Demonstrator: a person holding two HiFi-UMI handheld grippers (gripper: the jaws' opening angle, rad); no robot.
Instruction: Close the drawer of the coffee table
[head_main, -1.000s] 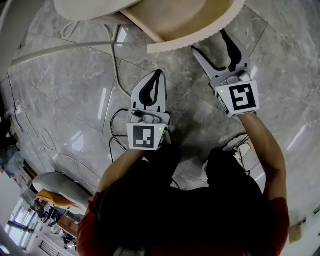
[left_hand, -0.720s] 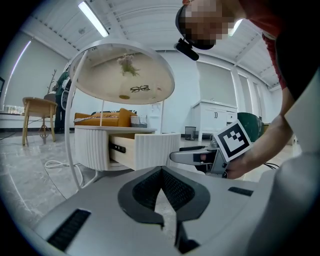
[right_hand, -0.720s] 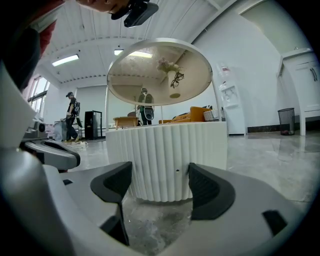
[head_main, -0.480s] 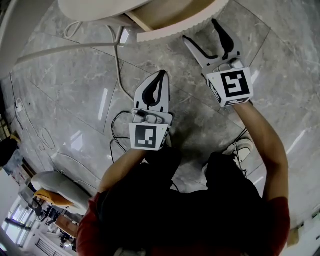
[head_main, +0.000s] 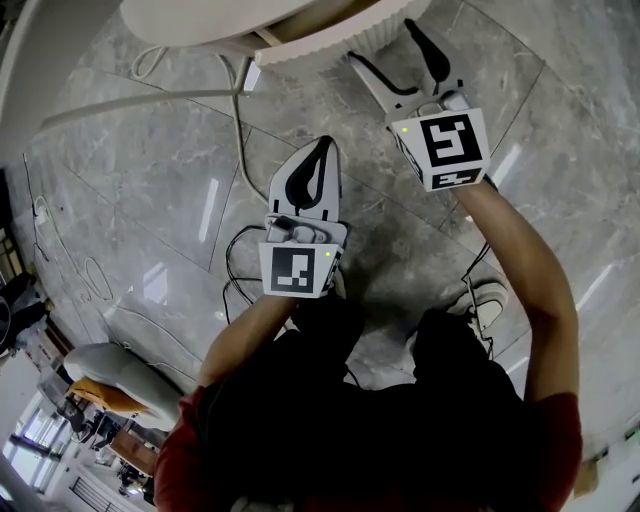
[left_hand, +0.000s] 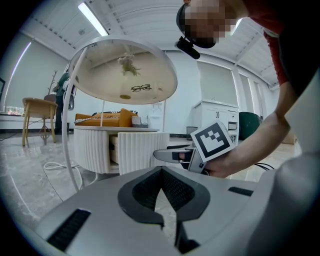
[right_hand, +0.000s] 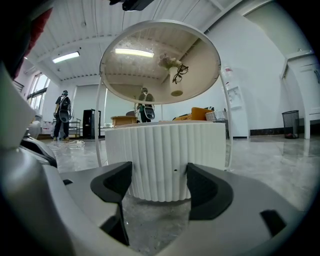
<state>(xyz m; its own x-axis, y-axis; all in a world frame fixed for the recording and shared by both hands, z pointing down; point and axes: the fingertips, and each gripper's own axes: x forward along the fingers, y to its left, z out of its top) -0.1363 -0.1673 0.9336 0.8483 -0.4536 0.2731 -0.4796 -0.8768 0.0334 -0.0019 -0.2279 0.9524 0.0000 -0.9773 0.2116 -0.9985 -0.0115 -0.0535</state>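
A: Drawer versus tools?
B: Ribbed drawer front (right_hand: 165, 150) stands out of the coffee table (left_hand: 92, 147), close ahead of the right gripper (right_hand: 160, 182), jaws apart, empty. Left gripper (left_hand: 161, 172), jaws together, hangs farther off.

The drawer (right_hand: 165, 155) is showing white vertical ribbing. The floor (head_main: 150, 170) is gleaming grey with pale marble veining. The left gripper (head_main: 320, 150) and right gripper (head_main: 383, 45) are wearing white shells, black-lined jaws and black-and-white square markers.
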